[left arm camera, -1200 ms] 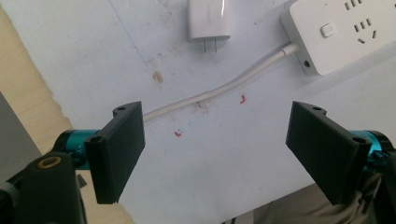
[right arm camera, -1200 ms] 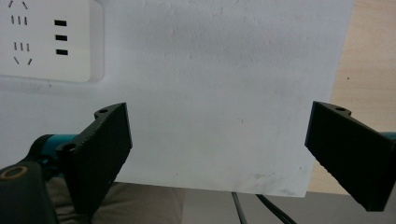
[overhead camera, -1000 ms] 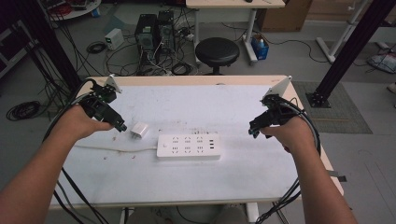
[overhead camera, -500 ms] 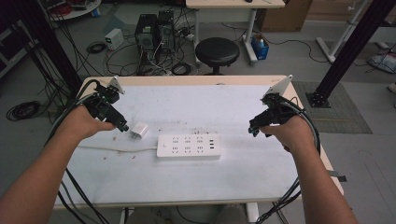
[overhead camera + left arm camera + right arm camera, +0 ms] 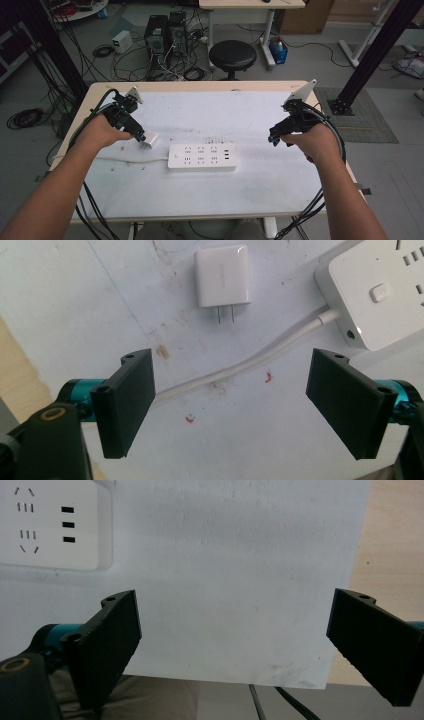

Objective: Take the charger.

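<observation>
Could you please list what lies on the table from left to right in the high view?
Left hand-held gripper → white charger → white power strip → right hand-held gripper.

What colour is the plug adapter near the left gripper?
White, with two metal prongs; the plug adapter shows best in the left gripper view.

A white charger [image 5: 148,140] lies just beside the left gripper [image 5: 140,136]. A power strip [image 5: 202,156] sits mid-desk. The right gripper [image 5: 274,138] hovers well apart.
</observation>
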The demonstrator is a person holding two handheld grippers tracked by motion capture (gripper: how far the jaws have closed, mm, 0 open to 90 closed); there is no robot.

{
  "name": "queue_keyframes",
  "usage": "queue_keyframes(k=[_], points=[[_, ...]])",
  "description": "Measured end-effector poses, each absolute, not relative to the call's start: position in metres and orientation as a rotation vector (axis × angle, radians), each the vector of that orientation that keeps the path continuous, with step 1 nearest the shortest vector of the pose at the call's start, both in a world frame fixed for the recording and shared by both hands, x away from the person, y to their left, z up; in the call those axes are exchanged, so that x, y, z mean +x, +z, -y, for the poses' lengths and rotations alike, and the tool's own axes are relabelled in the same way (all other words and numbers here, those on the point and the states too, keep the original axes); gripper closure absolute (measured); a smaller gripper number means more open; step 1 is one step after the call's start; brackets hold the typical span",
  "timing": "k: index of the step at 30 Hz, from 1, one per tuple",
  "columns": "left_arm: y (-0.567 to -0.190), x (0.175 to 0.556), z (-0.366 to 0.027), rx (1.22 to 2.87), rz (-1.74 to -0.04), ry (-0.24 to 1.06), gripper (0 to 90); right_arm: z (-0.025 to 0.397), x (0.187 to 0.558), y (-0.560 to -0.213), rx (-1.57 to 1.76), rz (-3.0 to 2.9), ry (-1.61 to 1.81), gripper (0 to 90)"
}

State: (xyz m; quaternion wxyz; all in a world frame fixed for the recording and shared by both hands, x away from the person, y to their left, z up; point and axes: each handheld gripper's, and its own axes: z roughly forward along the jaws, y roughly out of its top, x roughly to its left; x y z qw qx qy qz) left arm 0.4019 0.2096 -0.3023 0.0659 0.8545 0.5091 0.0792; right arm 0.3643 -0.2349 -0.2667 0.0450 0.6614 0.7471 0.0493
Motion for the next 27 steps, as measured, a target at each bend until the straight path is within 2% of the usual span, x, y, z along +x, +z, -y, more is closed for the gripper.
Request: queue_keyframes(k=[22, 27], points=[[-0.354, 0.432, -0.199, 2.548, -1.642, 0.170, 19.6, 0.232, 0.363, -0.267, 1.988, -2.299, 0.134, 6.7], [-0.362, 0.438, -0.197, 2.540, -1.665, 0.195, 19.6, 0.230, 0.361, -0.269, 1.970, -2.318, 0.137, 6.7]])
